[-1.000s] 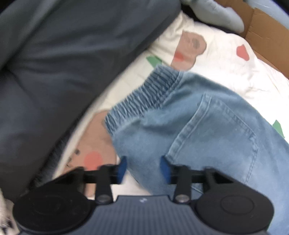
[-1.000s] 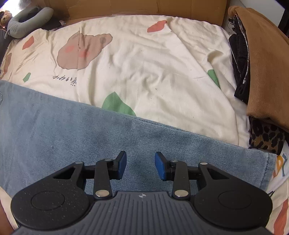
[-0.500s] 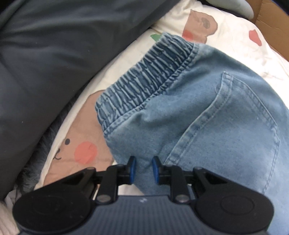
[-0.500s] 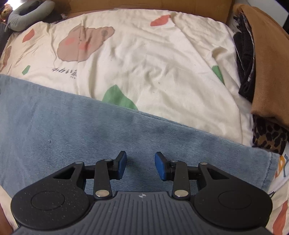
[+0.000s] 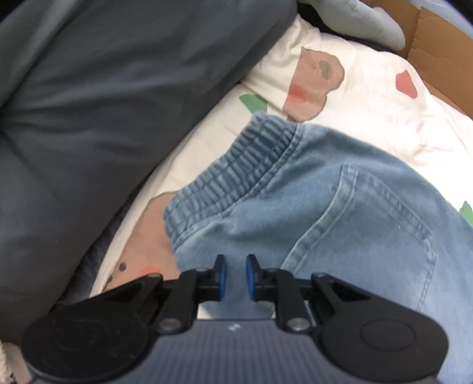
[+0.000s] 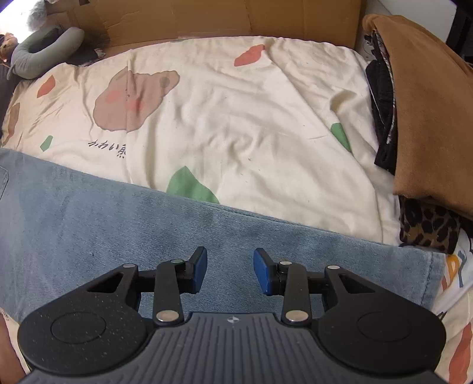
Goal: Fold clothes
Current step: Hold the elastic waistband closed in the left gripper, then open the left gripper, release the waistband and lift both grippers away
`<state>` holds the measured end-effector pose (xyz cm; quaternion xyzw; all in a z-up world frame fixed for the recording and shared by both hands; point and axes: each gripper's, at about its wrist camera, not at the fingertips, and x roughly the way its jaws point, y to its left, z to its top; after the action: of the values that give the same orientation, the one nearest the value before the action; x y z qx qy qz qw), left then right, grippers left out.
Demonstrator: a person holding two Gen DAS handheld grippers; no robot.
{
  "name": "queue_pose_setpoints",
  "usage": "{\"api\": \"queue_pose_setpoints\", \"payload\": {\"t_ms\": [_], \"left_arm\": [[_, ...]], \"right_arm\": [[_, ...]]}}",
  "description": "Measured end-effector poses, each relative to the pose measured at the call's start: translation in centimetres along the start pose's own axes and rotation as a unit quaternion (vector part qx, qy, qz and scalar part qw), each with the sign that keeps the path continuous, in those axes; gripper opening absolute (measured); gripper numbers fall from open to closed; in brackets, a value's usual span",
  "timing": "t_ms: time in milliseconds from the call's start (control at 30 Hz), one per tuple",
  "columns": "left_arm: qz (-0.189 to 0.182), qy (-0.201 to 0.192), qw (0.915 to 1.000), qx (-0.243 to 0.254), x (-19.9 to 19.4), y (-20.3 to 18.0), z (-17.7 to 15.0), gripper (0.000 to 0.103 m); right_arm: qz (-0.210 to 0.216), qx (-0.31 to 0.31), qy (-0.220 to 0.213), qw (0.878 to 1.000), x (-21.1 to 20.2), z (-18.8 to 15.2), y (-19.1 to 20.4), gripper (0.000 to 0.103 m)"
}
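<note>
Light blue jeans point(image 5: 340, 212) lie across a cream printed bedsheet point(image 5: 369, 97). Their elastic waistband point(image 5: 236, 165) and a back pocket point(image 5: 369, 224) show in the left wrist view. My left gripper point(image 5: 235, 274) sits at the side edge just below the waistband. Its jaws are closing, nearly together, with denim pinched between the blue pads. In the right wrist view the jeans' leg point(image 6: 88, 221) runs across to its hem point(image 6: 428, 277). My right gripper point(image 6: 230, 270) stands open just above that leg, with nothing held.
A dark grey duvet point(image 5: 103, 103) is bunched left of the waistband. A brown garment point(image 6: 428, 118) lies on a pile with a leopard-print piece point(image 6: 425, 224) at the right. Cardboard point(image 6: 207, 20) and a grey neck pillow point(image 6: 44, 56) line the far edge.
My left gripper's jaws went from wide apart to nearly together at the jeans' edge below the waistband. The right gripper stayed put, open as before.
</note>
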<state>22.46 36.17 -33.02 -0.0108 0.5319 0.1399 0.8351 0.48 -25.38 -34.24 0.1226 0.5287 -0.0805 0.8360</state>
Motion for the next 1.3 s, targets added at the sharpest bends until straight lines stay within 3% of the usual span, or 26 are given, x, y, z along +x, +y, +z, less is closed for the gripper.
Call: {"api": "queue_pose_setpoints", "payload": {"t_ms": [167,333,600,800,867,933,967,1133,1300], "left_arm": [[-0.023,-0.031,0.9992,0.014,0.4,-2.3,1.3,0.015],[-0.019,-0.037,0.9988,0.024,2.0,-3.8,3.5,0.015],[-0.023,-0.023,0.9991,-0.027,4.9,-3.4,6.1,0.011],[-0.016,0.007,0.9986,-0.050,5.0,-3.5,7.6,0.009],[-0.023,0.016,0.9985,-0.046,4.3,-3.6,7.8,0.016],[-0.025,0.013,0.9989,-0.039,2.6,-3.8,7.9,0.041],[-0.023,0.010,0.9991,-0.035,1.7,-3.9,8.0,0.045],[-0.039,0.001,0.9986,-0.037,-4.2,-4.1,7.8,0.056],[-0.056,-0.007,0.9970,-0.052,-10.2,-3.6,7.4,0.056]], "right_arm": [[-0.007,0.005,0.005,1.000,0.5,0.0,-0.7,0.042],[-0.010,0.005,0.019,1.000,1.4,-0.3,-0.9,0.042],[-0.010,-0.006,0.024,1.000,2.0,-0.4,-0.4,0.042],[-0.008,0.003,0.009,1.000,1.5,0.6,-0.6,0.042],[-0.007,0.008,-0.001,1.000,1.0,1.2,-0.9,0.042],[-0.004,0.010,-0.012,1.000,0.2,2.1,-1.1,0.042],[-0.003,0.011,-0.021,1.000,-0.3,2.7,-1.3,0.042],[0.001,0.030,-0.063,0.998,-4.1,7.2,-2.9,0.042],[0.002,0.032,-0.105,0.994,-9.3,12.5,-5.4,0.042]]}}
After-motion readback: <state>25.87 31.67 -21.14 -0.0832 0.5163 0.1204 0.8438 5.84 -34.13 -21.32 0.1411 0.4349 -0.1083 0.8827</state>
